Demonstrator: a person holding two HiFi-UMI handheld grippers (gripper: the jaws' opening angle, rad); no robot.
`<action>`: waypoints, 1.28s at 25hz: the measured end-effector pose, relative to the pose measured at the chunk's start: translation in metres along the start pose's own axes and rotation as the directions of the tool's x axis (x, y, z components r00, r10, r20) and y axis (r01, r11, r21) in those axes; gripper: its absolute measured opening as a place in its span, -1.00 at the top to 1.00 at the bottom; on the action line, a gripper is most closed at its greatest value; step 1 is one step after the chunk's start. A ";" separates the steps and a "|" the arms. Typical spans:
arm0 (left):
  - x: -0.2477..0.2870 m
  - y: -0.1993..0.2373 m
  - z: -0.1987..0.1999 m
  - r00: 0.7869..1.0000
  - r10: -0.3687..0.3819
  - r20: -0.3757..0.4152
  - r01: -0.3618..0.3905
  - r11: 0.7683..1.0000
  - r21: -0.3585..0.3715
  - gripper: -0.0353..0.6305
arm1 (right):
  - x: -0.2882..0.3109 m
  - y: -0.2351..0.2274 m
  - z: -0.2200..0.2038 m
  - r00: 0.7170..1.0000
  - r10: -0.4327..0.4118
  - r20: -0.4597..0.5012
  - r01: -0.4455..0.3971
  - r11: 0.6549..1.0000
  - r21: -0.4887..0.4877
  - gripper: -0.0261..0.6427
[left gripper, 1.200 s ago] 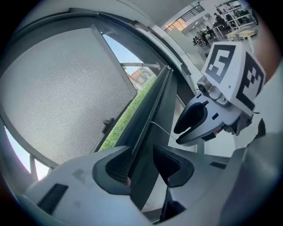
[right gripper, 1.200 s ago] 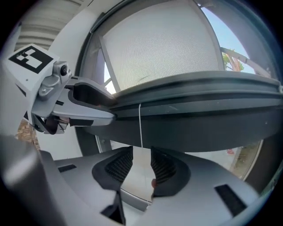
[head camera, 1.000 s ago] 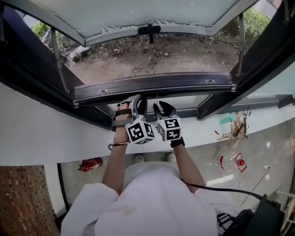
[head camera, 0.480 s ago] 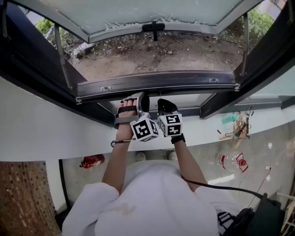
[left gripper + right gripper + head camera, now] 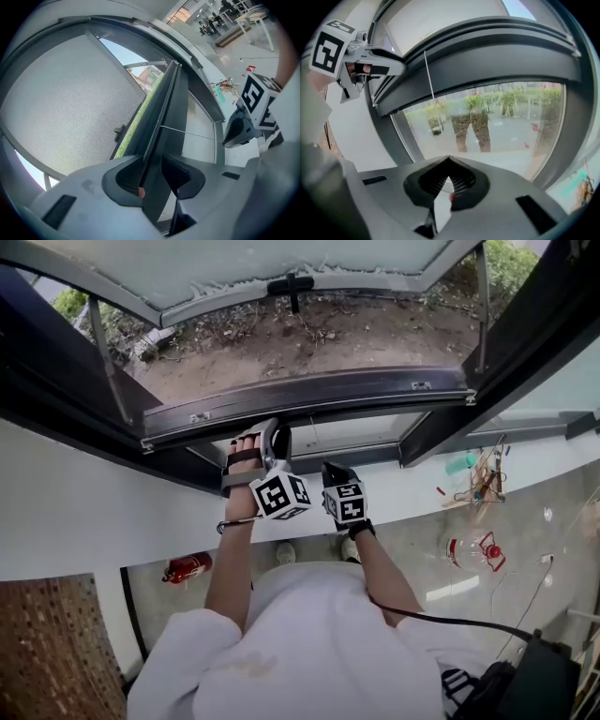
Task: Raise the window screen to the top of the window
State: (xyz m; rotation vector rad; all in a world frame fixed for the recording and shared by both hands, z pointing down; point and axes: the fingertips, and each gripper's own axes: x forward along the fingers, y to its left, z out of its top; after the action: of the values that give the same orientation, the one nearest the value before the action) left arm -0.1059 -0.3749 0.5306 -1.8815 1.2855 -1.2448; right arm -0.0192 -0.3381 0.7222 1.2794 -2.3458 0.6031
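Firstly, head view: screen rail (image 5: 309, 395) ran left-right across the window (image 5: 56, 390); left claw (image 5: 274, 437) on it, right claw (image 5: 335, 471) just below. Left gripper view: jaws gripped the rail. Right gripper view: jaws had just closed, empty; rail lay above them.

A white short-sleeved shirt (image 5: 309, 643), and grey left tool (image 5: 157, 174) and right tool (image 5: 449, 180) bearing black-and-white marker cubes (image 5: 279, 495).
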 end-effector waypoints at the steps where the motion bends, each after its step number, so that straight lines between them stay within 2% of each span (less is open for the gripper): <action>1: 0.000 0.000 0.000 1.000 -0.001 0.008 0.001 1.000 -0.013 0.53 | -0.002 -0.005 -0.014 1.000 -0.006 -0.015 0.006 1.000 0.018 0.92; 6: 0.000 0.001 0.000 1.000 0.009 0.018 -0.008 0.999 -0.034 0.53 | -0.013 -0.024 -0.061 0.995 -0.049 -0.091 0.057 0.995 0.084 0.92; 16: -0.002 0.002 0.001 0.999 0.030 0.043 -0.027 0.997 -0.078 0.53 | -0.031 -0.027 -0.151 0.960 -0.071 -0.269 0.102 0.989 0.103 0.92; 19: -0.004 0.002 0.000 0.997 0.030 0.066 -0.024 0.996 -0.089 0.55 | -0.035 -0.026 -0.155 0.962 -0.066 -0.263 0.096 0.990 0.103 0.92; 21: -0.004 0.004 -0.002 0.997 0.025 0.069 -0.019 0.995 -0.096 0.65 | -0.035 -0.026 -0.155 0.967 -0.059 -0.250 0.087 0.991 0.101 0.92; 24: -0.003 0.001 -0.002 0.997 0.030 0.072 -0.022 0.995 -0.101 0.65 | -0.037 -0.027 -0.159 0.969 -0.052 -0.240 0.079 0.992 0.102 0.92; 30: -0.004 -0.003 0.000 0.999 0.020 0.032 -0.019 1.000 -0.021 0.65 | -0.039 -0.024 -0.161 0.974 -0.044 -0.224 0.072 0.990 0.118 0.92; 32: -0.004 -0.002 0.001 0.999 0.019 0.042 -0.018 1.000 -0.023 0.65 | -0.039 -0.023 -0.161 0.972 -0.044 -0.230 0.072 0.991 0.115 0.92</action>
State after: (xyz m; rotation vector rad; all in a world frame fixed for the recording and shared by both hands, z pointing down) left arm -0.1046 -0.3709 0.5304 -1.8970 1.2973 -1.1798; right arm 0.0423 -0.2352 0.8389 1.2530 -2.1056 0.8389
